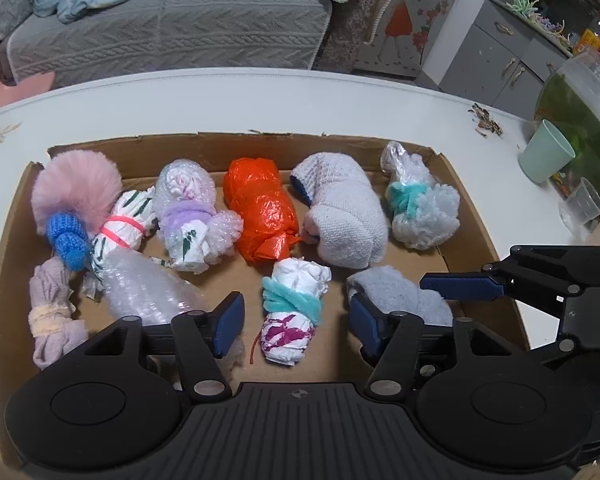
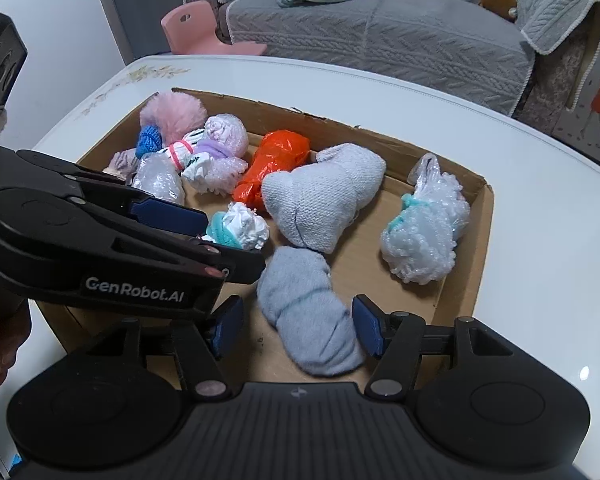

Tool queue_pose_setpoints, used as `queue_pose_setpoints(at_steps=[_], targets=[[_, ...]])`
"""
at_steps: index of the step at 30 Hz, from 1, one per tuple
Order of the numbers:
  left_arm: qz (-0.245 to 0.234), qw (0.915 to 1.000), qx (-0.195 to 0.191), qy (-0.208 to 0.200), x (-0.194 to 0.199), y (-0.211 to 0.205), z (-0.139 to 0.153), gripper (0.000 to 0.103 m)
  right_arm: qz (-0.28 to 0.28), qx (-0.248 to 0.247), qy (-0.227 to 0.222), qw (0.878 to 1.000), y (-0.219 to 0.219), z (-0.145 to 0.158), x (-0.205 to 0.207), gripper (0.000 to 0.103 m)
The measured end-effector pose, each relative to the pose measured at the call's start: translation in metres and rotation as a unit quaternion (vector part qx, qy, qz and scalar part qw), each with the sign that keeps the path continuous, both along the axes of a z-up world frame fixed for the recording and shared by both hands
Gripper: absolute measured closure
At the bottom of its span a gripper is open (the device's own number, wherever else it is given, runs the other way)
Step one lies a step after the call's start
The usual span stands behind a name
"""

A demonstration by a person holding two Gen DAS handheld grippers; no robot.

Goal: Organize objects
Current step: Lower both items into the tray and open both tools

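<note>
Cardboard box [image 1: 476, 236], shallow and open-topped, on a white counter [image 1: 260, 100], already holding about ten wrapped bundles. Back row from the left wrist view: pink fluffy pompom [image 1: 78, 188], bubble-wrap bundle with purple band [image 1: 188, 208], orange plastic bundle [image 1: 260, 212], white knitted bundle [image 1: 344, 216], bubble-wrap bundle with teal tie [image 1: 420, 208]. Nearer: white paper bundle with teal band [image 1: 292, 312] lying loose between the spread pads of the left tool [image 1: 296, 320], not gripped. Grey sock roll [image 2: 308, 312] lying between the parted pads of the right tool [image 2: 296, 326], apparently untouched. Both tools half-wide and holding nothing. Nothing visibly left to sort outside the box; cups [image 1: 546, 156] aside on the counter. Judged nearly complete, perhaps only tidying remaining.
</note>
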State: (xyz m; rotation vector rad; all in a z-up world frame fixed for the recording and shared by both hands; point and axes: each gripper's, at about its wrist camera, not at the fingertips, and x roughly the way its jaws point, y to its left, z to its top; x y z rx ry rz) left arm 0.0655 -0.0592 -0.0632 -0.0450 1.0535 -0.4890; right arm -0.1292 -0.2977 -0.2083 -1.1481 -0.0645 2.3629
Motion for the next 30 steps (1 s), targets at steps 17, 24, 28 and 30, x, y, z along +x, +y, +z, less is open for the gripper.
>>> queue_pose_setpoints(at_steps=[17,24,28,30], targets=[[-0.004,0.9994,0.023,-0.025,-0.019,0.000,0.036,0.033,0.007,0.015,0.010,1.000,-0.017,0.012,0.004,0.043],[-0.009,0.9984,0.043,-0.037,-0.029,-0.002,0.048,0.032,0.001,0.013,0.020,1.000,-0.023,0.017,0.007,0.040],[-0.011,0.9972,0.057,-0.047,-0.035,-0.002,0.052,0.032,-0.004,0.013,0.026,1.000,-0.026,0.019,0.009,0.040],[-0.014,0.9965,0.064,-0.052,-0.039,0.002,0.055,0.032,-0.005,0.012,0.027,1.000,-0.027,0.019,0.010,0.039]])
